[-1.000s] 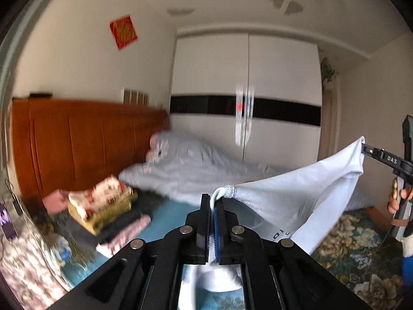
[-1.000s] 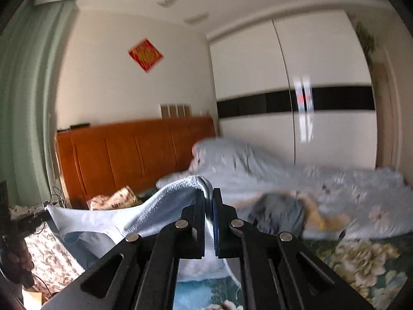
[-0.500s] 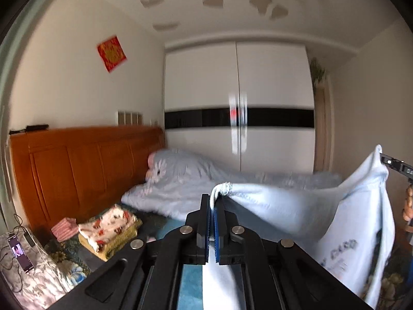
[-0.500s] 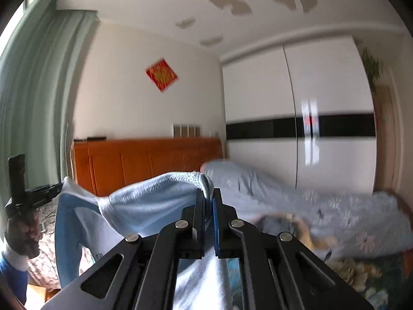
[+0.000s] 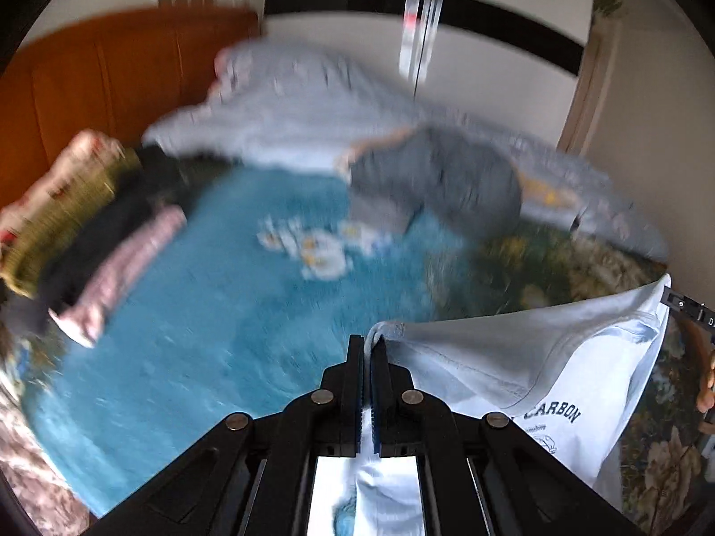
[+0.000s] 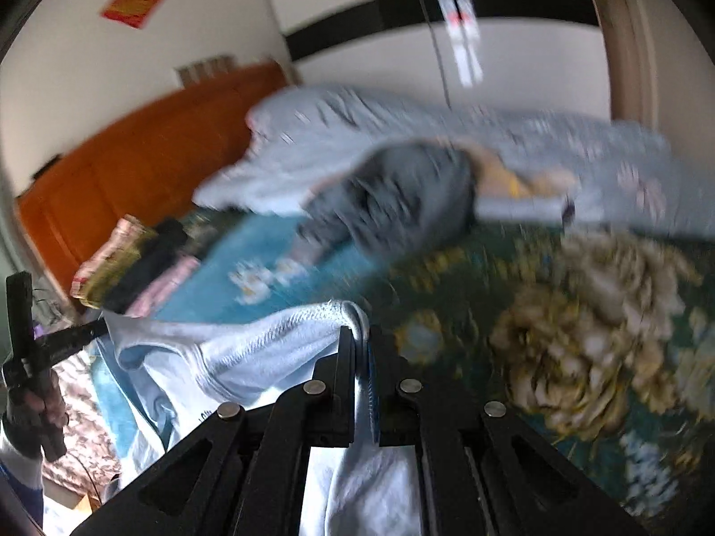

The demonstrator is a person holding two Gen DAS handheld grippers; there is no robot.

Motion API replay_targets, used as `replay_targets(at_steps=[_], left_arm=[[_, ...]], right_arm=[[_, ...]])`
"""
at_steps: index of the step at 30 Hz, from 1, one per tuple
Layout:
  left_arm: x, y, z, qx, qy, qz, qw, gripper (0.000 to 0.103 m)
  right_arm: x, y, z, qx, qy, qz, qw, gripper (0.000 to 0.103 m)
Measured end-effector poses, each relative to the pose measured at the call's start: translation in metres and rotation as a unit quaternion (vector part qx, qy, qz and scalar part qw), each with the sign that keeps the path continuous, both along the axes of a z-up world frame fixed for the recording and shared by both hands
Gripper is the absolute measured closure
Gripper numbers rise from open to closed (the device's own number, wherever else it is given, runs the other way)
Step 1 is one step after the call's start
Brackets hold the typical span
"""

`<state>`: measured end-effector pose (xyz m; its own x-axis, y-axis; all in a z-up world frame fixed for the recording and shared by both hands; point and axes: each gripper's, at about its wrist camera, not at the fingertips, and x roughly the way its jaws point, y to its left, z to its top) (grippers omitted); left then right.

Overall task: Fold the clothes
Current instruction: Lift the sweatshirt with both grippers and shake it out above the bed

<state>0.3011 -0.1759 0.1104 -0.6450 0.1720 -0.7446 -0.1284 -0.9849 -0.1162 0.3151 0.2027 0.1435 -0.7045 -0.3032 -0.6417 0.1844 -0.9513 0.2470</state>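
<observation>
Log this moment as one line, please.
phase: carrying | left gripper: shut on white T-shirt | right gripper: shut on same shirt | shirt: stretched between grippers above blue blanket | view: motion-blurred

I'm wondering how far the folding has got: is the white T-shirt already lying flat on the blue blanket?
No, the white T-shirt hangs in the air, stretched between the left tool and the right tool above the blue blanket.

Folded pile (image 5: 85, 241) left on bed (image 5: 214, 312), quilt (image 5: 313, 102) behind, headboard (image 5: 103, 67) beyond.

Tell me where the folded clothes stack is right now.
In the left wrist view the folded clothes stack lies at the left edge of the blue blanket, just below the wooden headboard.
</observation>
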Motion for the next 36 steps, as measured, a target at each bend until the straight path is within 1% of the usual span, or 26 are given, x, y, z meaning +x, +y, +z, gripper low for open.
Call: replay_targets(at_steps=[2,5,7,9,13,15,18,22,25,30,33,34,36], left_arm=[[-0.015,0.014,-0.016,-0.006,-0.016,-0.002,0.9999,0.1],[-0.047,0.028,-0.019,-0.014,-0.018,0.0,0.9997,0.1],[-0.07,0.037,-0.017,-0.02,-0.014,0.004,0.9997,0.1],[-0.084,0.04,-0.008,-0.021,-0.01,0.005,0.9997,0.1],[-0.12,0.055,0.004,-0.032,-0.007,-0.01,0.9994,0.1],[-0.14,0.063,0.006,-0.04,-0.008,-0.017,0.999,0.1],[-0.166,0.069,-0.001,-0.051,-0.014,-0.017,0.9984,0.1],[-0.194,0.063,-0.035,-0.042,-0.049,0.001,0.998,0.1],[-0.206,0.053,-0.065,-0.016,-0.083,0.018,0.9963,0.1],[-0.215,0.048,-0.104,-0.021,-0.116,0.021,0.9928,0.1],[-0.218,0.043,-0.115,-0.003,-0.127,0.024,0.9916,0.1],[-0.219,0.042,-0.117,-0.002,-0.13,0.026,0.9912,0.097],[-0.221,0.039,-0.12,0.007,-0.134,0.025,0.9906,0.096]], right_arm=[[-0.017,0.004,-0.025,0.008,-0.019,-0.007,1.0,0.099],[-0.044,0.012,-0.048,0.0,-0.038,-0.015,0.999,0.099],[-0.058,0.017,-0.054,-0.004,-0.041,-0.02,0.999,0.099],[-0.072,0.021,-0.057,-0.003,-0.043,-0.028,0.999,0.099],[-0.099,0.028,-0.063,-0.001,-0.045,-0.042,0.998,0.099],[-0.113,0.032,-0.066,0.0,-0.046,-0.05,0.998,0.099],[-0.134,0.037,-0.071,0.002,-0.048,-0.061,0.997,0.099],[-0.151,0.038,-0.091,0.002,-0.073,-0.073,0.995,0.099],[-0.162,0.038,-0.109,0.002,-0.095,-0.082,0.992,0.099],[-0.181,0.037,-0.139,0.003,-0.131,-0.097,0.987,0.099],[-0.192,0.037,-0.157,0.003,-0.153,-0.106,0.983,0.099],[-0.196,0.037,-0.163,0.003,-0.16,-0.109,0.981,0.099],[-0.199,0.036,-0.168,0.004,-0.166,-0.112,0.98,0.098]])
